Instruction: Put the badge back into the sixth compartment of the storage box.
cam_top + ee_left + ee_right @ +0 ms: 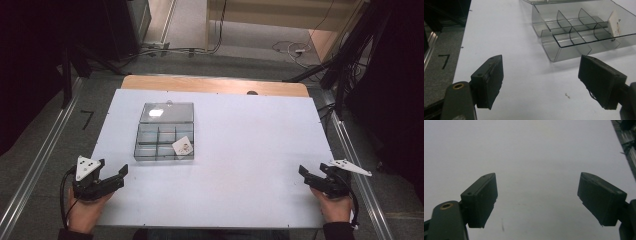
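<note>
A clear plastic organiser box [150, 146] with several compartments lies on the white table top [240, 150], its lid [166, 112] folded back flat behind it. A small white card [182, 146] leans in the front right compartment; the left gripper view has the box [564, 40] and the card [614, 23] at top right. My left gripper [114, 172] rests open near the front left corner, short of the box, nothing between its fingers [491, 80]. My right gripper [315, 175] is open at the front right edge over bare table [536, 170].
A wooden strip [215, 85] runs along the table's far edge. Metal rails [40, 165] flank both sides, with a "7" marked on the grey floor [87, 119] at left. Cables [290, 49] lie on the floor beyond the table.
</note>
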Tool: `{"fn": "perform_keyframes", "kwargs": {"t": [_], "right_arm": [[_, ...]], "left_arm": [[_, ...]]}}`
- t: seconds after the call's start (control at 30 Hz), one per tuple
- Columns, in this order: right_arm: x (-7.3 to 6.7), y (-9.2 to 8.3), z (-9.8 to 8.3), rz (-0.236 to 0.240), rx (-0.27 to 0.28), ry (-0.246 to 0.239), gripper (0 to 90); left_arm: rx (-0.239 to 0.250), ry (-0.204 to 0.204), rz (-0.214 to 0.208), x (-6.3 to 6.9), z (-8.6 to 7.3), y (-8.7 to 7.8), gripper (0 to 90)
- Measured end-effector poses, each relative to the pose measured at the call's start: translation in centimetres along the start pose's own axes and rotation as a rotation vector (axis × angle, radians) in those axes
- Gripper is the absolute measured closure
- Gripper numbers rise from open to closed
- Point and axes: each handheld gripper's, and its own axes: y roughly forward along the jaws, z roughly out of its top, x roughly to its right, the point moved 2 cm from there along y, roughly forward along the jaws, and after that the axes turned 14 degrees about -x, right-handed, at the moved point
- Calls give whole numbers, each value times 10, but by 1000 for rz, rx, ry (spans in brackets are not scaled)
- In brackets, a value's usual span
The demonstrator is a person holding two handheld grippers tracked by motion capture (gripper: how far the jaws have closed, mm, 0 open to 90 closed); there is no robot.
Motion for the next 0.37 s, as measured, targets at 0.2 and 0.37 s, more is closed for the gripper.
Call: {"fn": "perform_keyframes", "kwargs": {"t": [0.2, 0.37], "right_arm": [[17, -1, -6, -41, -18, 70, 148], [22, 0, -7, -48, -31, 99, 147]], "left_arm": [[-19, -7, 8, -2, -1, 4, 206], [-38, -25, 18, -6, -1, 7, 207]]}}
